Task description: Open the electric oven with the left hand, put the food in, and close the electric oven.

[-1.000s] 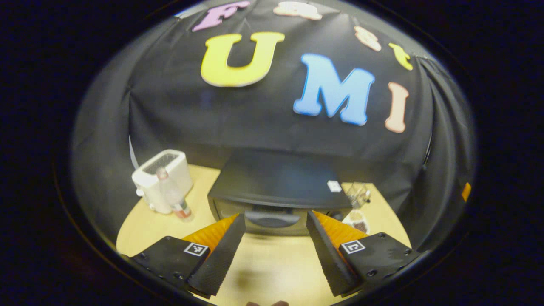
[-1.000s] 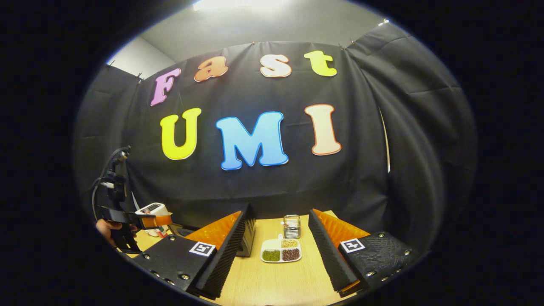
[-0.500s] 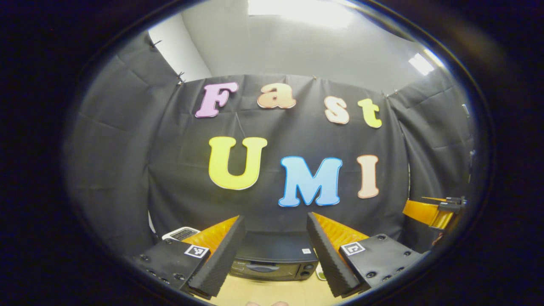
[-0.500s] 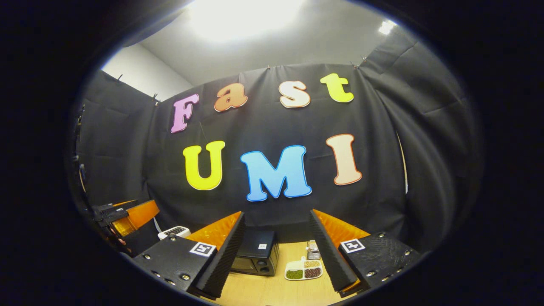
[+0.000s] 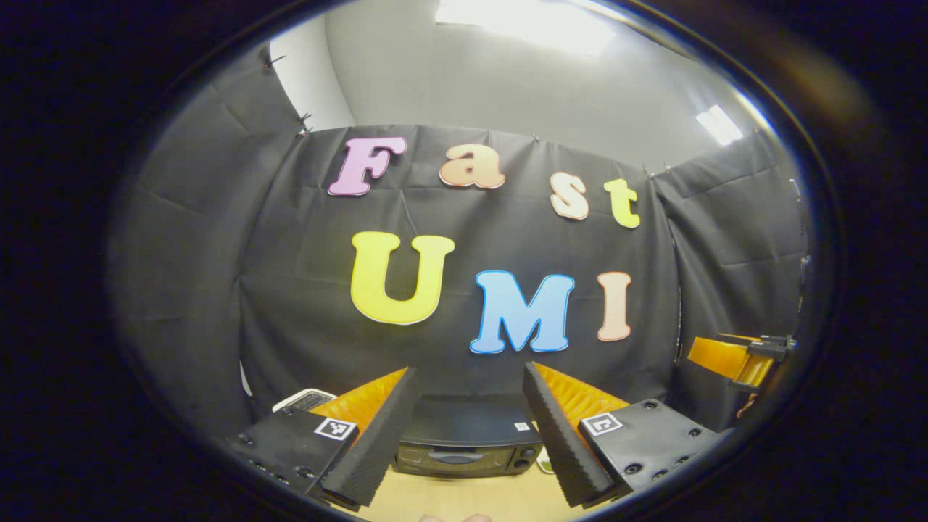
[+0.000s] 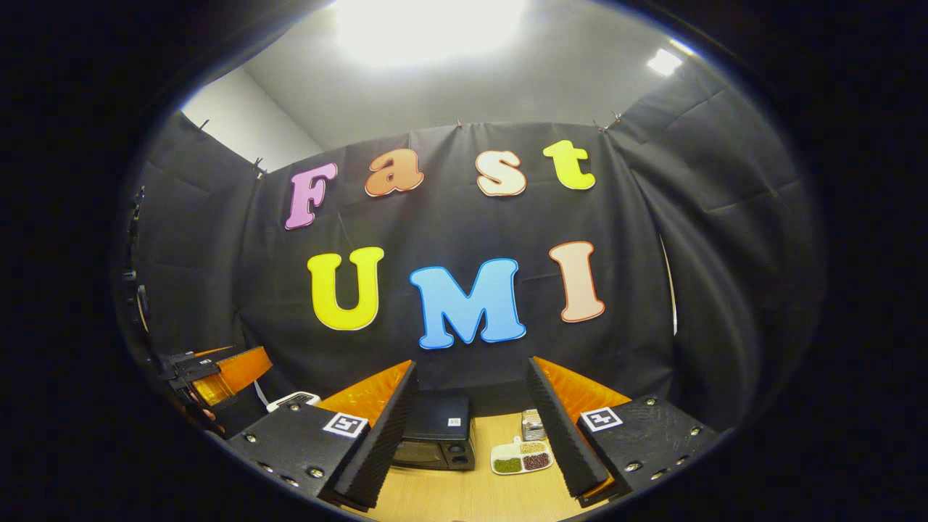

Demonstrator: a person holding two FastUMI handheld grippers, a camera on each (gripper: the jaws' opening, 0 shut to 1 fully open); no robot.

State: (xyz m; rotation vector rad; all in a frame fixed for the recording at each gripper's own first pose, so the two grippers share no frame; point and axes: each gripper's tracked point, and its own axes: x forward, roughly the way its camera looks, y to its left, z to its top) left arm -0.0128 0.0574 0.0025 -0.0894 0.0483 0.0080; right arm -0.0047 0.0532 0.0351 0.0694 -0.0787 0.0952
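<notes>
Both grippers held up and back from the table, jaws apart, nothing in either.

In the left gripper view, the left gripper (image 5: 467,435) frames the black electric oven (image 5: 467,446) at bottom centre, door closed, on the wooden table (image 5: 471,500); a white toaster (image 5: 304,400) peeks out lower left, and the other gripper shows at the right edge. In the right gripper view, the right gripper (image 6: 471,435) stands spread wide, with the oven low between its fingers and the divided food plate (image 6: 520,458) just right of the oven, a small container (image 6: 533,425) behind the plate.
</notes>
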